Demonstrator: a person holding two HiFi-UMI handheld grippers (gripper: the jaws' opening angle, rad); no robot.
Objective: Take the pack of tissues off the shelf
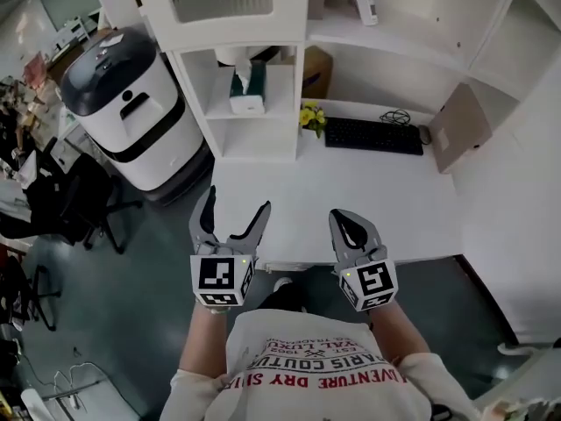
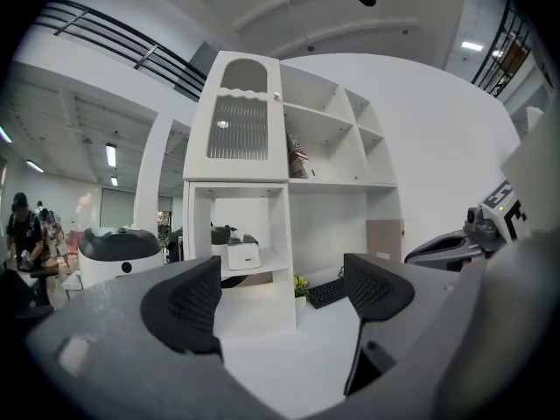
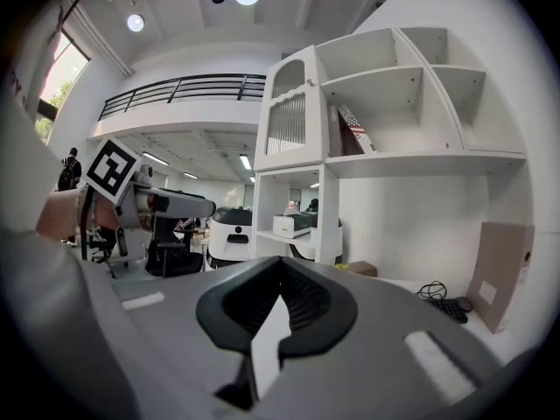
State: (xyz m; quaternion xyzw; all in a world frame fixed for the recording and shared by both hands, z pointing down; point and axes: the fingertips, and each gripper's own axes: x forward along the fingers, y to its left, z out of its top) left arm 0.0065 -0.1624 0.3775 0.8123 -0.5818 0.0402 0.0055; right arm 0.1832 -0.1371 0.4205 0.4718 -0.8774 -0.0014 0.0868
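Note:
The pack of tissues (image 1: 248,90) is a white box with a teal-green top, standing in the middle cubby of the white shelf unit (image 1: 263,139) at the back of the desk. It also shows as the tissue pack (image 2: 242,252) in the left gripper view and, small, as the tissue pack (image 3: 291,225) in the right gripper view. My left gripper (image 1: 235,213) hovers over the desk's near edge, well short of the shelf, jaws wide apart and empty. My right gripper (image 1: 351,226) is beside it, jaws together with nothing in them. The left gripper (image 2: 284,300) points at the shelf; the right gripper (image 3: 278,309) points past it.
A black keyboard (image 1: 373,135), a small pot of yellow flowers (image 1: 310,117) and a leaning brown board (image 1: 459,128) sit on the white desk (image 1: 289,200). A cardboard box (image 1: 317,70) is in the neighbouring cubby. A large white-and-black machine (image 1: 131,103) stands left of the shelf, with black chairs (image 1: 79,200) beyond.

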